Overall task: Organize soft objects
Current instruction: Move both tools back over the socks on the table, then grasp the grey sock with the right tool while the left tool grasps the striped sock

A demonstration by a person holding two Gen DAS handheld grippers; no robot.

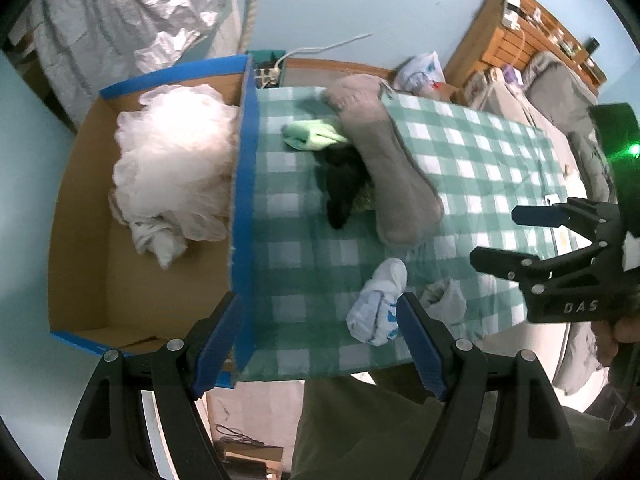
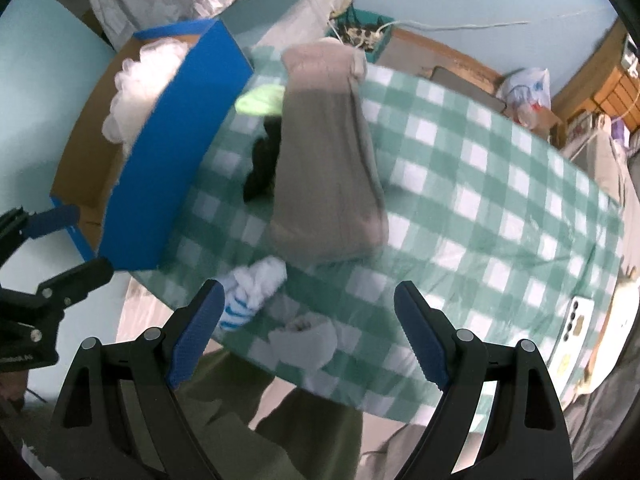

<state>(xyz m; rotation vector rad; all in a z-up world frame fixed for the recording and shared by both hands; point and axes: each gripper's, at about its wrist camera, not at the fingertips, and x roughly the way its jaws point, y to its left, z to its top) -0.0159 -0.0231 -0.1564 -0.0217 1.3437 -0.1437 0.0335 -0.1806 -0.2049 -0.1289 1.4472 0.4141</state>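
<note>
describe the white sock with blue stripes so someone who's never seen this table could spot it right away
Start at the green-and-white checked tablecloth, then go to its near edge, below the long grey cushion. The balled white sock with blue stripes lies there beside a plain pale grey sock bundle; only it has blue stripes.

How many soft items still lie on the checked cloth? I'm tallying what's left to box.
5: a grey pillow mid-cloth, a green cloth and a black item beside it, a white-and-blue sock ball and a grey bundle near the front edge. More may hide underneath the pillow.
</note>
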